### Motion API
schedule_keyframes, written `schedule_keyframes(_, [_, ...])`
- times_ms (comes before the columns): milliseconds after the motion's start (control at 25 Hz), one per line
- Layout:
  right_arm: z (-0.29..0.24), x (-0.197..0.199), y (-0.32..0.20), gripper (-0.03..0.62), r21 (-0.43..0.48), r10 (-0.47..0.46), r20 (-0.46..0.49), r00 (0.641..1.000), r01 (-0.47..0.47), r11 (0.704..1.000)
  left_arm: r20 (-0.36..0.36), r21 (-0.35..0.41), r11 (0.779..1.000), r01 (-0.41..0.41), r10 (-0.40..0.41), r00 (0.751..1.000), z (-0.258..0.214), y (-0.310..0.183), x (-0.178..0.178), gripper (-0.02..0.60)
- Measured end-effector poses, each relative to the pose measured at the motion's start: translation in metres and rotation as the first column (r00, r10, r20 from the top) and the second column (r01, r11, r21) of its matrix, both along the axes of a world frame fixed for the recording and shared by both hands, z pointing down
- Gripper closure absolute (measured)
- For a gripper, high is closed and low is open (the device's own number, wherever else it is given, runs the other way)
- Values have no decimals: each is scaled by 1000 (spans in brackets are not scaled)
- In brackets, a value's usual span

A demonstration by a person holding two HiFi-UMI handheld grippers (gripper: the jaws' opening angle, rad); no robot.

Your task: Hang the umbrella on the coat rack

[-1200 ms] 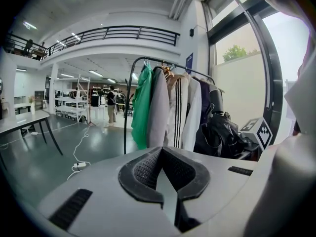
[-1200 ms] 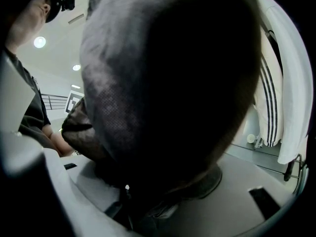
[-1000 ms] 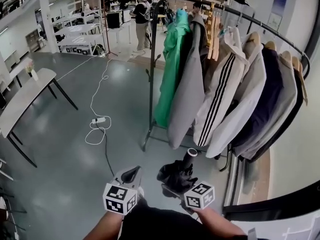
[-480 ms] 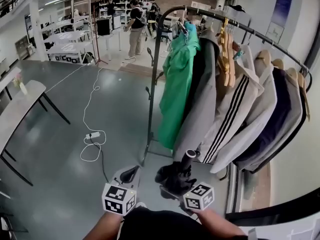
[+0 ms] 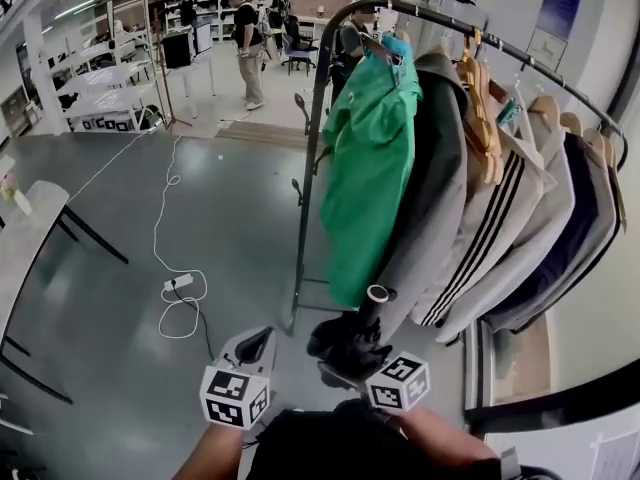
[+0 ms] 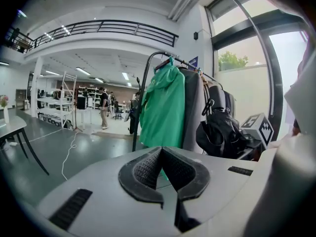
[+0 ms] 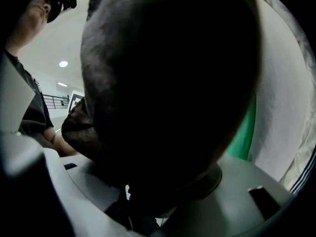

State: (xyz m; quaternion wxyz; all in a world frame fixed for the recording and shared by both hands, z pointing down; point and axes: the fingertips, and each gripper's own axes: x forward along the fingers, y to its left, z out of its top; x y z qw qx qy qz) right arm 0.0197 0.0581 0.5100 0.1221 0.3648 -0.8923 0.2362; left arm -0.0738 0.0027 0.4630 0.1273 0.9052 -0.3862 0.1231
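A folded black umbrella (image 5: 345,340) with a round-ended handle (image 5: 377,294) sits in my right gripper (image 5: 348,366), which is shut on its bundled fabric. That fabric fills the right gripper view (image 7: 163,83). In front stands the black coat rack (image 5: 316,138), its top rail (image 5: 470,30) hung with a green jacket (image 5: 365,168), a grey coat (image 5: 430,198) and several lighter coats. My left gripper (image 5: 255,348) is held beside the umbrella at its left, shut with nothing in it; its pads (image 6: 148,168) meet. The left gripper view shows the umbrella (image 6: 222,132) at the right.
A white cable with a power strip (image 5: 178,283) lies on the grey floor left of the rack's foot. A table (image 5: 20,253) stands at the far left. People (image 5: 248,38) and white shelving (image 5: 100,98) are at the back. A glass wall runs behind the rack at the right.
Both grippers and the umbrella have moved forward toward the rack; the green jacket and rack post now stand closer and larger. Neither grip has changed.
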Motion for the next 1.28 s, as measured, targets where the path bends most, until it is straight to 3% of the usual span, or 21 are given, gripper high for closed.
schedule_keyframes(240, [1, -7, -28, 345, -6, 14, -24, 1000, -14, 1000, -17, -6, 999, -41, 41, 999, 2, -22, 1, 566])
schedule_keyframes(520, [-1, -17, -67, 345, -8, 6, -25, 1000, -7, 1000, -12, -37, 999, -19, 18, 1000, 10, -53, -11, 566])
schedule_keyframes(800, [-14, -18, -123, 345, 23, -28, -13, 1000, 28, 999, 6, -19, 1000, -5, 5, 1000, -4, -98, -7, 566])
schedule_keyframes(1280, [-28, 7, -226, 345, 52, -61, -20, 998, 62, 997, 41, 30, 999, 36, -38, 998, -25, -199, 29, 566])
